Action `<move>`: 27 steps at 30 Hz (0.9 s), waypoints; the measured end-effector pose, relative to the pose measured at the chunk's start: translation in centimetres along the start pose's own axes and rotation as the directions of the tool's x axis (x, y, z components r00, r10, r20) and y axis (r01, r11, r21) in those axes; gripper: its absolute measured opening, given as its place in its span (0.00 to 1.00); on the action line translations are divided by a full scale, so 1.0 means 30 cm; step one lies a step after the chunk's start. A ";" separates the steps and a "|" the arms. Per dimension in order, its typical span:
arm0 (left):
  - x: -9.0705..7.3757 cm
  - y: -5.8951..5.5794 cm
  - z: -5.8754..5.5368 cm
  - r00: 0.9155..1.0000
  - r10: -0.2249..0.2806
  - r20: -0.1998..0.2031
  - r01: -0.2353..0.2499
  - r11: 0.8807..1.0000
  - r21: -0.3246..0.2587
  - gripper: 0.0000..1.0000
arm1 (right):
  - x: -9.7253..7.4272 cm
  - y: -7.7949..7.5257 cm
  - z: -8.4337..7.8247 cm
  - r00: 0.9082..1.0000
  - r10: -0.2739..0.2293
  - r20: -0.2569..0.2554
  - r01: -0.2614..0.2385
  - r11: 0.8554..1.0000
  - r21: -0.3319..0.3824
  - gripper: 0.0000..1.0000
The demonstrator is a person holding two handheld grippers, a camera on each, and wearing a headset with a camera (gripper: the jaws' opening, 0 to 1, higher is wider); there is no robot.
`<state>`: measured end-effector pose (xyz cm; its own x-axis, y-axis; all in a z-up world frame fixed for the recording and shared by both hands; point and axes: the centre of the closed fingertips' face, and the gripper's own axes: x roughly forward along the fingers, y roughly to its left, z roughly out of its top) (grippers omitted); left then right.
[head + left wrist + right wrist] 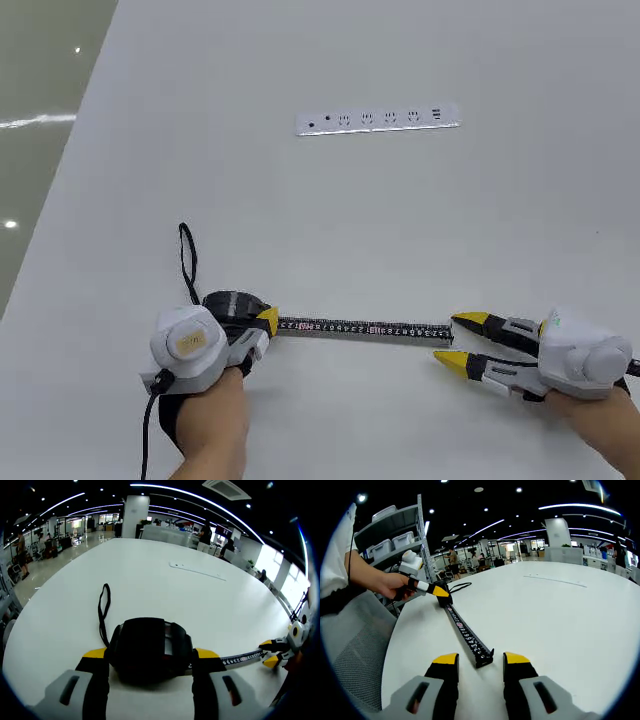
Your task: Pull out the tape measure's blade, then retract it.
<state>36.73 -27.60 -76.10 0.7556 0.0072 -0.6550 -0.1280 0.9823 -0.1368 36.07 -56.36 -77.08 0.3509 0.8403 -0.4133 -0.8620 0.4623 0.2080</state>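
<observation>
A black tape measure case (234,305) (150,647) rests on the white table, and my left gripper (262,330) (150,655) is shut on its sides. Its dark blade (362,328) (467,637) lies flat on the table, drawn out to the right (241,657). The blade's end hook (448,331) (485,658) sits just in front of my right gripper (458,340) (479,661), which stands open with its yellow tips on either side of the hook and holds nothing. A black wrist strap (187,258) (103,611) trails from the case.
A white power strip (377,119) (196,570) lies flat further back on the table. The table's left edge (60,180) runs along a shiny floor. In the right gripper view, a grey mesh chair (360,650) stands beside the table.
</observation>
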 end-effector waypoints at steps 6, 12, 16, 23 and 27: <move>0.000 0.000 0.000 1.000 0.000 -0.003 0.000 1.000 -0.002 0.65 | 0.003 -0.011 -0.001 1.000 0.019 0.001 -0.019 1.000 -0.010 0.27; 0.000 0.002 0.000 1.000 0.002 -0.002 -0.002 1.000 -0.001 0.65 | 0.005 -0.013 -0.004 0.999 0.050 -0.009 -0.050 0.998 -0.030 0.20; 0.001 0.003 0.000 1.000 0.003 -0.002 -0.003 1.000 -0.001 0.65 | 0.007 -0.005 -0.011 0.997 0.073 -0.018 -0.074 0.997 -0.035 0.14; 0.001 0.004 0.000 1.000 0.002 -0.002 -0.002 1.000 0.000 0.64 | 0.011 0.001 -0.007 0.997 0.080 -0.013 -0.081 0.996 -0.043 0.13; 0.001 0.005 0.000 1.000 0.003 -0.002 -0.003 1.000 0.000 0.64 | 0.012 -0.002 -0.008 0.997 0.080 -0.012 -0.080 0.995 -0.051 0.13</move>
<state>36.74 -27.46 -76.14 0.7541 0.0099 -0.6567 -0.1306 0.9822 -0.1351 36.14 -56.15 -77.45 0.2766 0.8709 -0.4062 -0.9048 0.3785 0.1953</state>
